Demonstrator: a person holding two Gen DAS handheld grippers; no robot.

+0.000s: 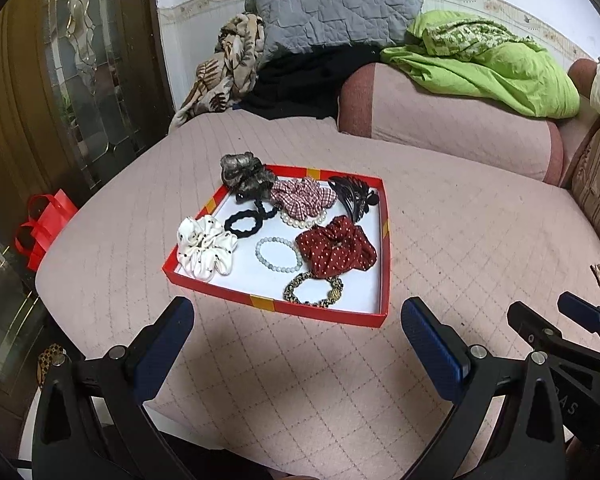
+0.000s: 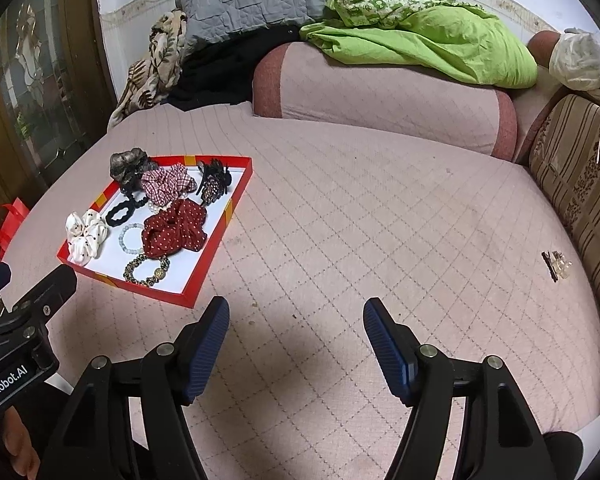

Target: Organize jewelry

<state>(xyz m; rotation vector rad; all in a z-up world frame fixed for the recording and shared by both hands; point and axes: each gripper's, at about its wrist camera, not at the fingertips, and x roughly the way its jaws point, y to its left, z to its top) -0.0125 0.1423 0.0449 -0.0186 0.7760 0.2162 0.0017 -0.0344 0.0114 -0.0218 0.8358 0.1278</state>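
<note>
Pink quilted bed point(image 2: 380, 208), red tray point(image 1: 312, 311) of scrunchies, both tongs agape

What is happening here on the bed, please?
A person holds two grippers above a pink quilted bed, and both are open and hold nothing. The left gripper faces a red tray that already holds scrunchies, bracelets and a black claw clip. The right gripper hovers over bare quilt. One small hair clip lies alone near the striped cushion, outside the tray.
</note>
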